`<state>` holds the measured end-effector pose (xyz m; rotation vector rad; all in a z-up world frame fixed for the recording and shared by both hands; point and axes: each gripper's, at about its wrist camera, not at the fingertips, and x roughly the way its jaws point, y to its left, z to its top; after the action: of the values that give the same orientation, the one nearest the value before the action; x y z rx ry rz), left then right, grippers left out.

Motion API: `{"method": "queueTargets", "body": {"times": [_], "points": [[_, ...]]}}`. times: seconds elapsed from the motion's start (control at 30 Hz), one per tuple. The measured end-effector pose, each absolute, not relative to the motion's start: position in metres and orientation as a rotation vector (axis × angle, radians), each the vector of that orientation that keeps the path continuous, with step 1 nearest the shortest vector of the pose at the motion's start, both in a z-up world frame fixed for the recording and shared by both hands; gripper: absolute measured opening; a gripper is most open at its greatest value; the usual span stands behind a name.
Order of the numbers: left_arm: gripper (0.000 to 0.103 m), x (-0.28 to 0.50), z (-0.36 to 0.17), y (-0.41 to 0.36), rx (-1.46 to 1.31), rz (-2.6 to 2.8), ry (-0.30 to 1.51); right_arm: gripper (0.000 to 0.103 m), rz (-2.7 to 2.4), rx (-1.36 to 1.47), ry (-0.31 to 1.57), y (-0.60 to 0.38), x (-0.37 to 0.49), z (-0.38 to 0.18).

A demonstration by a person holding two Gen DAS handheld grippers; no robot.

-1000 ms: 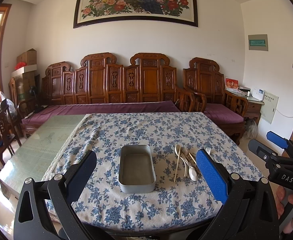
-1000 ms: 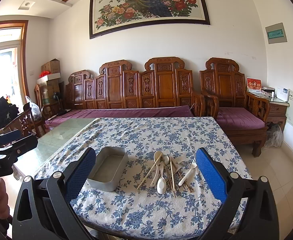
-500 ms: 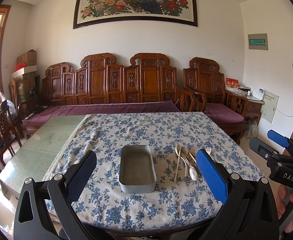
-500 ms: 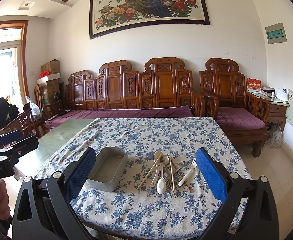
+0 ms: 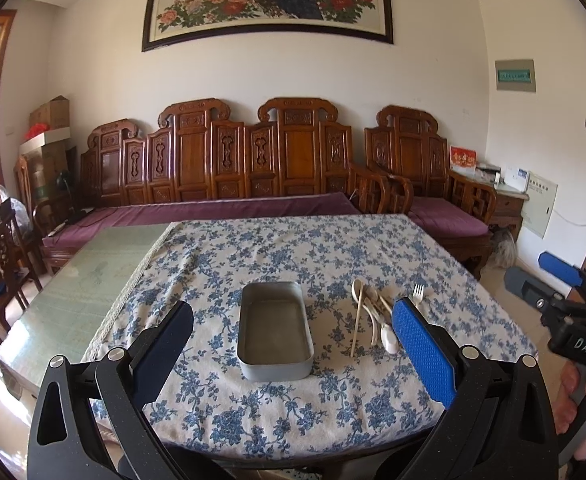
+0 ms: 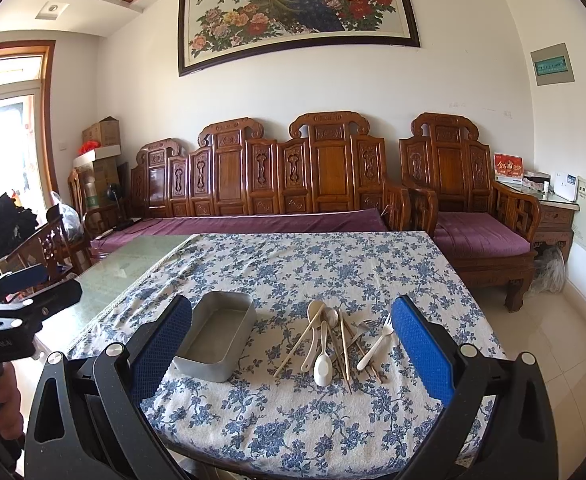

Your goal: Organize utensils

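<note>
An empty grey metal tin (image 5: pixel 275 330) sits on the blue-flowered tablecloth (image 5: pixel 293 252), and shows in the right wrist view (image 6: pixel 218 334) too. To its right lies a pile of utensils (image 6: pixel 335 342): white spoons, chopsticks and a white fork (image 6: pixel 377 342); the pile also shows in the left wrist view (image 5: pixel 377 316). My left gripper (image 5: pixel 293 344) is open and empty, in front of the tin near the table's front edge. My right gripper (image 6: pixel 293 344) is open and empty, in front of the pile.
The cloth covers the right part of a glass-topped table (image 5: pixel 73 292). A carved wooden sofa (image 5: pixel 253 172) with purple cushions stands behind it, an armchair (image 6: pixel 473 216) at the right. Wooden chairs (image 5: pixel 1 248) stand at the left.
Both grippers have hardly moved. The tin and the utensils lie as before.
</note>
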<state>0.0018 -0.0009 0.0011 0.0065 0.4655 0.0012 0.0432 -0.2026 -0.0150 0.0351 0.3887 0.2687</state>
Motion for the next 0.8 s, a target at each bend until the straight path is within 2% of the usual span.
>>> {"method": "queueTargets", "body": {"times": [0.27,0.33,0.57,0.73,0.8], "points": [[0.097,0.028,-0.025,-0.002,0.017,-0.025,0.544,0.1,0.267,0.04,0.434,-0.21,0.064,-0.038],[0.097,0.036,-0.034,-0.003,0.017,-0.033,0.563,0.094,0.271,0.039,0.453,-0.211,0.072,-0.045],[0.097,0.063,-0.057,-0.001,0.035,-0.05,0.618,0.085,0.278,0.036,0.503,-0.213,0.101,-0.071],[0.097,0.084,-0.068,0.0,0.032,-0.088,0.647,0.065,0.288,0.029,0.539,-0.213,0.13,-0.093],[0.097,0.092,-0.072,0.0,0.037,-0.101,0.654,0.063,0.294,0.039,0.549,-0.215,0.143,-0.102]]}}
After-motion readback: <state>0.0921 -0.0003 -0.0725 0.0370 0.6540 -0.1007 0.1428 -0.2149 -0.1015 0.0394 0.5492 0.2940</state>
